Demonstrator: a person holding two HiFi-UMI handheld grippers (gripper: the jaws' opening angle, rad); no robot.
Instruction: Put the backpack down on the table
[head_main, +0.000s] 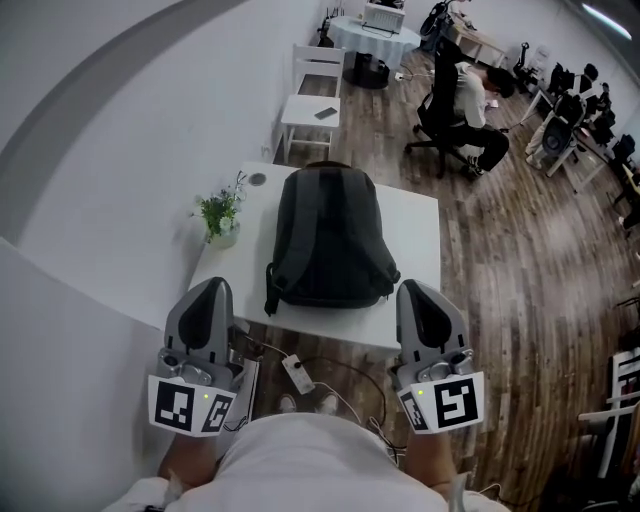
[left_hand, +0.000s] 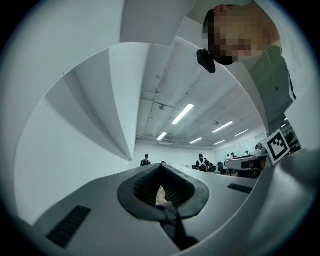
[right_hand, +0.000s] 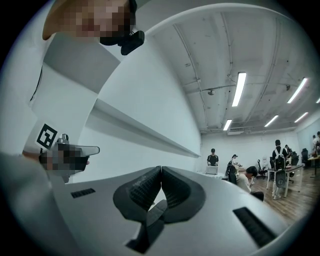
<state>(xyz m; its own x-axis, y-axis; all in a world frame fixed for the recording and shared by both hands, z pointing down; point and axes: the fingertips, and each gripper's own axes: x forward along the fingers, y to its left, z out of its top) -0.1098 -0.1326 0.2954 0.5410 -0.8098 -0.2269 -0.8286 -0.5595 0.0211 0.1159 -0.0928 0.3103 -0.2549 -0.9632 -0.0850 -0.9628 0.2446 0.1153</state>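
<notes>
A dark grey backpack (head_main: 327, 238) lies flat on the small white table (head_main: 420, 232) in the head view, straps toward me. My left gripper (head_main: 212, 295) hovers at the table's near left corner, my right gripper (head_main: 418, 297) at the near right corner, both short of the backpack and apart from it. In the left gripper view the left gripper (left_hand: 161, 167) has its black pads (left_hand: 145, 182) pressed together with nothing between. The right gripper (right_hand: 161, 171) looks the same in the right gripper view, pads (right_hand: 142, 187) touching and empty. Both point out across the room.
A small potted plant (head_main: 221, 215) stands at the table's left edge, close to the white wall. A white power strip (head_main: 298, 373) and cables lie on the wooden floor under me. White chair (head_main: 313, 97) beyond the table. A seated person (head_main: 462, 105) works further back.
</notes>
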